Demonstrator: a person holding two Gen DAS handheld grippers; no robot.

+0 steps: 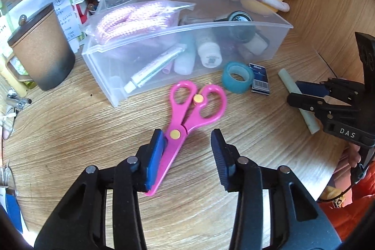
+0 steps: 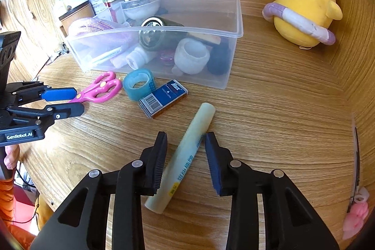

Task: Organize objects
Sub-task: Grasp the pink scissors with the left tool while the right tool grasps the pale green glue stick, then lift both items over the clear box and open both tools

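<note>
Pink scissors point(image 1: 178, 123) lie shut on the wooden desk, handles toward a clear plastic bin point(image 1: 234, 26). My left gripper point(image 1: 187, 135) straddles their blades near the pivot; its left pad touches the blade, the right pad stands apart, so it is open. In the right wrist view a pale glue stick point(image 2: 185, 156) lies slanted between the fingers of my right gripper point(image 2: 186, 135), which is open with a small gap at the pads. The left gripper point(image 2: 76, 101) and scissors point(image 2: 98, 91) also show there at the left. The bin point(image 2: 239, 15) holds pink cord, tubes, bottles and tape.
A teal tape roll point(image 1: 228, 83) and a blue staples box point(image 1: 259, 81) lie just in front of the bin. A brown lidded cup point(image 1: 44, 50) and a paper pile stand at left. A yellow plush chick point(image 2: 307, 11) sits at the back right against the wooden wall.
</note>
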